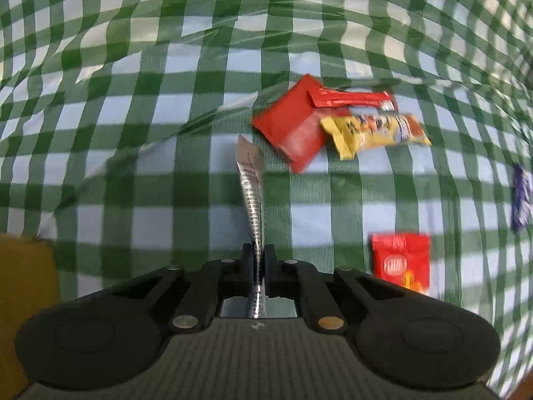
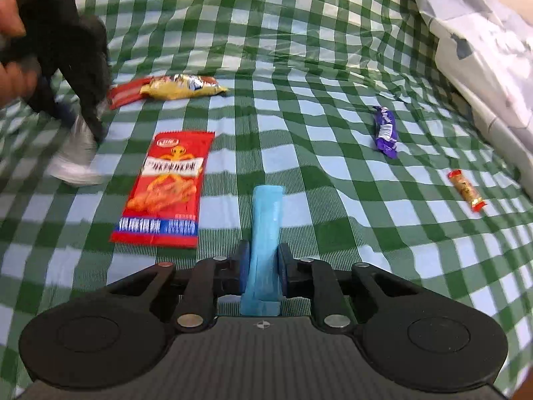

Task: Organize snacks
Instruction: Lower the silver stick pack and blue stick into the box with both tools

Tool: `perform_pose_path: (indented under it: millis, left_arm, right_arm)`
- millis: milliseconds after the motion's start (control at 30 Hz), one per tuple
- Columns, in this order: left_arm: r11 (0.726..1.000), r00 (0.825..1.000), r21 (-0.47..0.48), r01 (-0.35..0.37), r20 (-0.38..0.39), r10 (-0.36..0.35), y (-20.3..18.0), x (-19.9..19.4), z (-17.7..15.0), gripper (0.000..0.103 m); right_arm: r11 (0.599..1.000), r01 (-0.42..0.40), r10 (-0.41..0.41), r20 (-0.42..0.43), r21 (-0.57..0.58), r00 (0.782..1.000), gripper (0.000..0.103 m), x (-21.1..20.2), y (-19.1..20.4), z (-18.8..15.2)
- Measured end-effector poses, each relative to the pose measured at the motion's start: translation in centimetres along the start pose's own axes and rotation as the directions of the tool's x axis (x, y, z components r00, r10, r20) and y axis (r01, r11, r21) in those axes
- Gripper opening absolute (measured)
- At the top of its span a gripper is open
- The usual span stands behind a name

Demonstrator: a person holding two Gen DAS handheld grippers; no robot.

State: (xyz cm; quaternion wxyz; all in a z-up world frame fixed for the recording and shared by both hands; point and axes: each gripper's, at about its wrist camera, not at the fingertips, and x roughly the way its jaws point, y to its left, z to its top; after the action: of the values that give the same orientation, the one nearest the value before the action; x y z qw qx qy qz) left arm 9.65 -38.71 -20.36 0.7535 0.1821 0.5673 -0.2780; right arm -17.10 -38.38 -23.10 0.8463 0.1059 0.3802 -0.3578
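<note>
1. Silver foil packet [image 1: 250,180] pinched edge-on in the left gripper [image 1: 259,260], jaws pressed flat on it, packet standing up between them above the green checked cloth [image 1: 186,76].
2. Pale blue packet [image 2: 265,230] clamped in the right gripper [image 2: 264,260], jaws tight on both its sides, far end sticking out over the cloth.
3. Loose on the cloth: large red packet [image 2: 168,188] just left of the blue one; yellow packet [image 2: 181,87] lying partly on a red pouch [image 1: 293,123] with a thin red stick packet [image 1: 349,98] on top; purple packet [image 2: 385,131] and small orange candy [image 2: 466,191] well apart to the right.
4. Likely step: carry both held packets to their groups. No container in view, so sorting spot unclear.
5. Keep both grips firm; thin foil apt to slip or twist if loosened in transit.
6. Steer clear of the other hand [image 2: 10,43] and its black tool at the left edge of the right view.
7. Lower until the packet touches cloth, then release, beside like items, not overlapping.
</note>
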Motion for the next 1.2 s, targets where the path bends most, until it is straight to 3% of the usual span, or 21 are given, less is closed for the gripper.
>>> perform_pose_path:
  millis: [133, 367, 533, 667, 867, 1033, 1200]
  left_arm:
    - [0.997, 0.998, 0.069, 0.042, 0.049, -0.045, 1.2, -3.5, -2.4, 0.006]
    - [0.984, 0.98, 0.053, 0.169, 0.098, -0.173, 4.3, -11.9, -6.7, 0.006]
    - [0.974, 0.966, 0.063, 0.217, 0.127, -0.223, 8.0, -18.9, -12.5, 0.006]
    - [0.98, 0.966, 0.04, 0.195, 0.163, -0.198, 12.0, -23.3, -17.4, 0.005]
    - [0.991, 0.972, -0.053, 0.121, 0.208, -0.108, 20.2, -28.3, -24.5, 0.006]
    - [0.989, 0.974, -0.124, 0.082, 0.22, -0.053, 26.2, -30.4, -29.5, 0.006]
    - [0.981, 0.967, -0.169, 0.091, 0.25, -0.047, 29.9, -31.9, -32.8, 0.006]
  right_arm:
    - [0.991, -0.017, 0.018, -0.004, 0.135, 1.0, 0.014, -2.0, -1.6, 0.2]
    - [0.96, -0.028, 0.014, 0.055, 0.277, 0.998, 0.014, -7.9, -2.2, 1.0]
    - [0.952, -0.136, 0.108, 0.116, 0.274, 0.987, 0.014, -13.2, 0.7, 1.7]
    - [0.947, -0.262, 0.235, 0.152, 0.187, 0.96, 0.014, -17.5, 5.8, 1.4]
    - [0.896, -0.439, 0.429, 0.117, 0.07, 0.896, 0.014, -24.4, 13.8, 0.1]
    - [0.868, -0.496, 0.493, 0.072, 0.029, 0.867, 0.014, -29.1, 18.4, -1.0]
    - [0.868, -0.494, 0.496, 0.061, -0.041, 0.866, 0.014, -32.3, 21.5, -1.9]
